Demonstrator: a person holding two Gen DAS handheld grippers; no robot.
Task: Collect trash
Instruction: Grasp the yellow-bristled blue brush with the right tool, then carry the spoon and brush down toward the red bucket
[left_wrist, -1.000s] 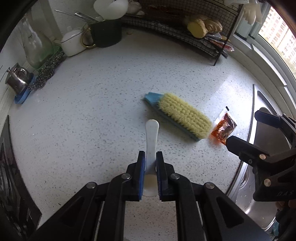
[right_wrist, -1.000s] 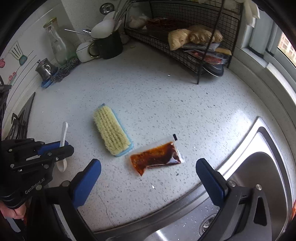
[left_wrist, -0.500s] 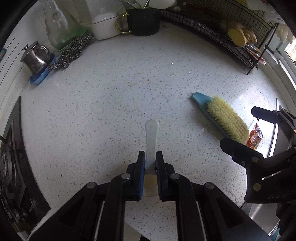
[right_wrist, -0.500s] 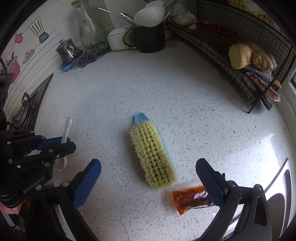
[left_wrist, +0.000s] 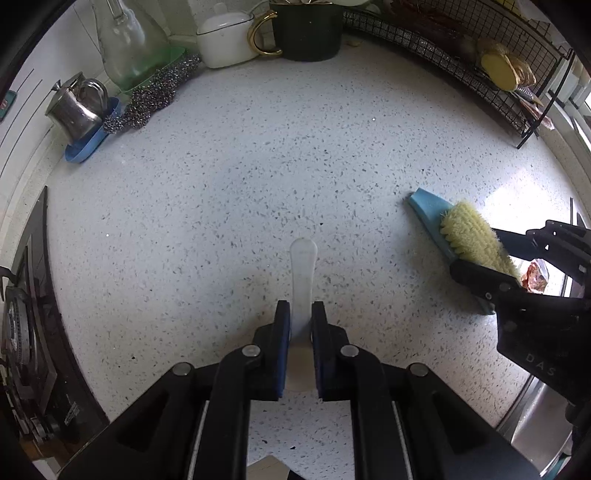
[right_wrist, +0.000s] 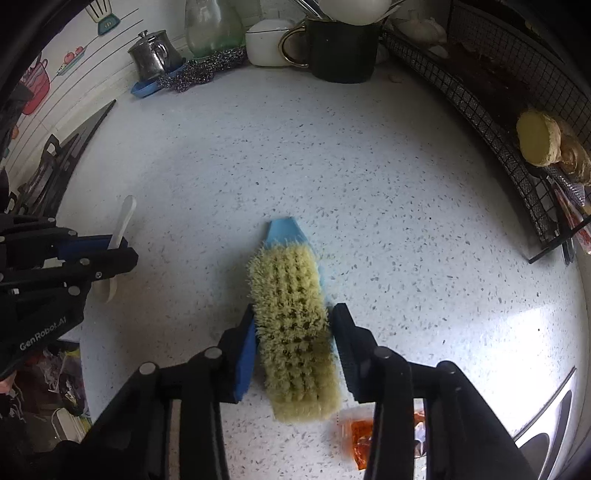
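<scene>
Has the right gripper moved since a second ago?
Yes. The right gripper has gone from straddling the sauce packet to straddling the scrub brush, farther from the sink.

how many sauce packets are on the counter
1 visible: an orange sauce packet lies on the counter at the brush's near end, partly hidden behind the right gripper. More could be hidden.

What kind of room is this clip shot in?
A home kitchen, most likely: speckled countertop, a gas stove at its left edge, a steel sink at the right, and a wire rack holding ginger.
</scene>
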